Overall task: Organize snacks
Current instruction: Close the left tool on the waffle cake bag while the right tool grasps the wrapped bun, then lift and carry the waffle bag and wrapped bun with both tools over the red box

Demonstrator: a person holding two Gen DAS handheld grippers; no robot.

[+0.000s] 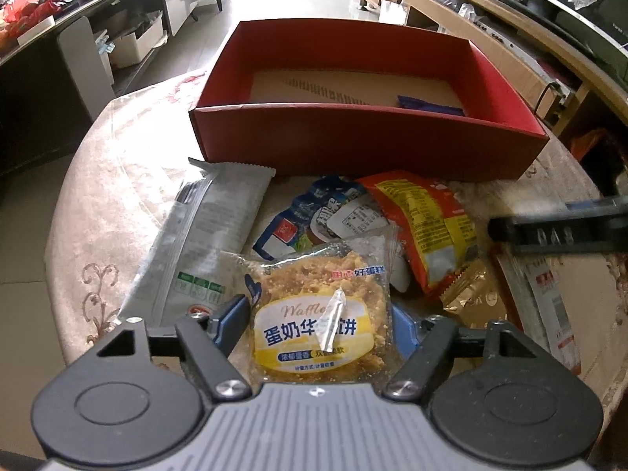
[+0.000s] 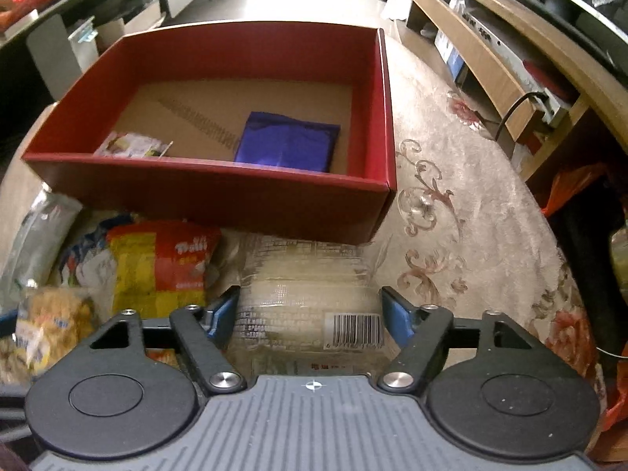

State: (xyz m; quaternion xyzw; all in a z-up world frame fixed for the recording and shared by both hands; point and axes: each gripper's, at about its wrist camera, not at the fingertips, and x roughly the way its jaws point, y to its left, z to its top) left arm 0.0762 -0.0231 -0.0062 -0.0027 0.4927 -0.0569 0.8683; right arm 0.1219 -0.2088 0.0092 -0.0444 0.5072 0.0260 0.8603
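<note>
Pick-up step. Left gripper (image 1: 320, 314) clamps waffle pack (image 1: 320, 314), near side of red box (image 1: 365, 145). Right gripper (image 2: 310, 310) pads flank clear pack (image 2: 310, 286); contact unclear. Next: lift both over box wall, drop inside.

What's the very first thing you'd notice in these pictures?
The big red box at the back of the table, with a shiny purple packet lying inside. In front of it sits a messy heap of snacks, and a yellow waffle cake packet lies between the fingers of the left claw.
</note>
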